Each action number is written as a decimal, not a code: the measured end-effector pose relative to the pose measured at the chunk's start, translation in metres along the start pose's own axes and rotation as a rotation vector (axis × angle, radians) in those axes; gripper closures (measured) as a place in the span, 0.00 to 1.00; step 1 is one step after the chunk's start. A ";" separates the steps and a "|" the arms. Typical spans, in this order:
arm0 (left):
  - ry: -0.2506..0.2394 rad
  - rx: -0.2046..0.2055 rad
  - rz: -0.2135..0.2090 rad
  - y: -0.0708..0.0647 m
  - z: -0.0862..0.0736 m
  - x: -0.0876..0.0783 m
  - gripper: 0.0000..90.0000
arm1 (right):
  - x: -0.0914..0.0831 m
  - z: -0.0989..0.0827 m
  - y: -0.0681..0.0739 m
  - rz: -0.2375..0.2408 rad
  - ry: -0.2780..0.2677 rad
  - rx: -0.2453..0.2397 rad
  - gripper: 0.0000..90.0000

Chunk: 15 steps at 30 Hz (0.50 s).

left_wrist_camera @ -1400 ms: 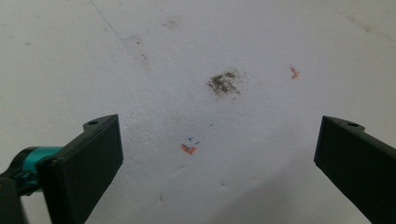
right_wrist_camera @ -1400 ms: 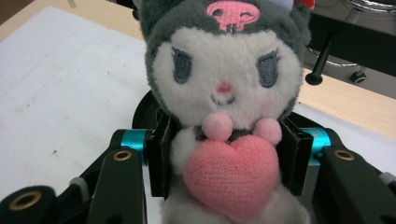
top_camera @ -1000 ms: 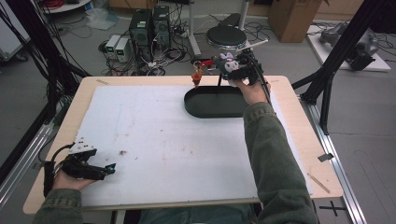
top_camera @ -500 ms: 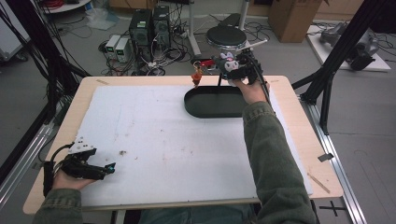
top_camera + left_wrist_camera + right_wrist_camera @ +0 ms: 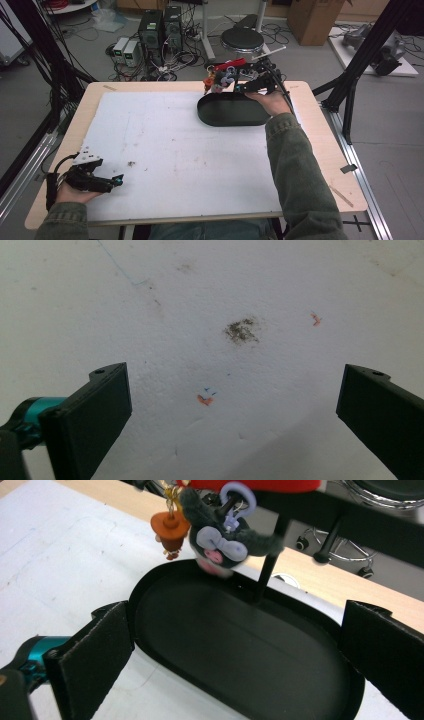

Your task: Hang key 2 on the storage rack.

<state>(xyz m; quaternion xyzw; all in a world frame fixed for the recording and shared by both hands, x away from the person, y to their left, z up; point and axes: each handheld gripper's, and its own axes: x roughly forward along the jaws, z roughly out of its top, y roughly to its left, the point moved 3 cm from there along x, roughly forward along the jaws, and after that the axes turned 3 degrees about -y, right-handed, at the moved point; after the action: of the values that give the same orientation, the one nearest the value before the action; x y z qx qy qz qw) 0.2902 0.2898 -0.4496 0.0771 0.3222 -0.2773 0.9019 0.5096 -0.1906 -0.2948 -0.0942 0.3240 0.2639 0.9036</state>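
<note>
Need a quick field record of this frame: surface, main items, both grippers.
surface: white sheet on a wooden table
tray: black oval tray, empty, far right of the sheet
stand: black post rising from the tray's far rim with a red bar on top
hanging: grey plush charm and small orange figure
right gripper: jaws just opened wide, nothing between them, over the tray
left gripper: open, empty, near left corner

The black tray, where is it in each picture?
High view: the black tray lies at the table's far side, right of the middle, by the right gripper.
Right gripper view: the tray fills the middle, between the open jaws.
Left gripper view: not in it.
Shared landmark: the grey plush toy hanging above the tray's far rim, also in the high view.
</note>
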 end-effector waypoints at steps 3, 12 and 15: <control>-0.001 -0.001 0.002 0.000 0.000 0.000 0.02 | -0.001 -0.006 0.000 0.007 0.001 -0.006 0.01; 0.001 0.002 -0.001 -0.001 0.000 0.001 0.02 | -0.011 -0.024 0.000 0.013 0.017 0.016 0.01; -0.003 -0.003 0.000 -0.001 0.001 0.001 0.02 | -0.016 -0.034 0.004 0.058 -0.003 0.022 0.01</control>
<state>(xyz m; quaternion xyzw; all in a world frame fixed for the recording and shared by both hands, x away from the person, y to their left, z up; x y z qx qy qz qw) 0.2903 0.2884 -0.4493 0.0750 0.3212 -0.2769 0.9025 0.4788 -0.2057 -0.3111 -0.0745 0.3281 0.2868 0.8970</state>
